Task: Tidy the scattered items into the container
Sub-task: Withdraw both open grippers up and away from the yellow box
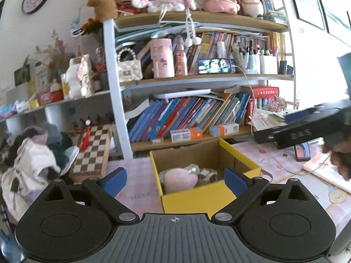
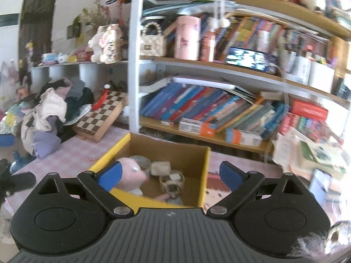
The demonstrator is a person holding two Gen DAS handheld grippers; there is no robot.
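A yellow cardboard box [image 1: 193,199] stands on the pink tablecloth, also in the right wrist view [image 2: 203,175]. Inside lie a pink plush toy [image 1: 179,180] [image 2: 131,173] and a few small beige and patterned soft items [image 1: 207,174] [image 2: 172,180]. My left gripper [image 1: 175,183] is open and empty, hovering just in front of the box. My right gripper [image 2: 171,175] is open and empty, above the box's near side. The right gripper's black body [image 1: 307,129] shows at the right of the left wrist view.
A bookshelf [image 1: 197,79] full of books and plush toys stands behind the table. A chessboard [image 1: 92,149] and a pile of clothes [image 1: 37,160] lie at the left. Books and papers [image 2: 316,151], a phone [image 1: 302,151] and a cable lie at the right.
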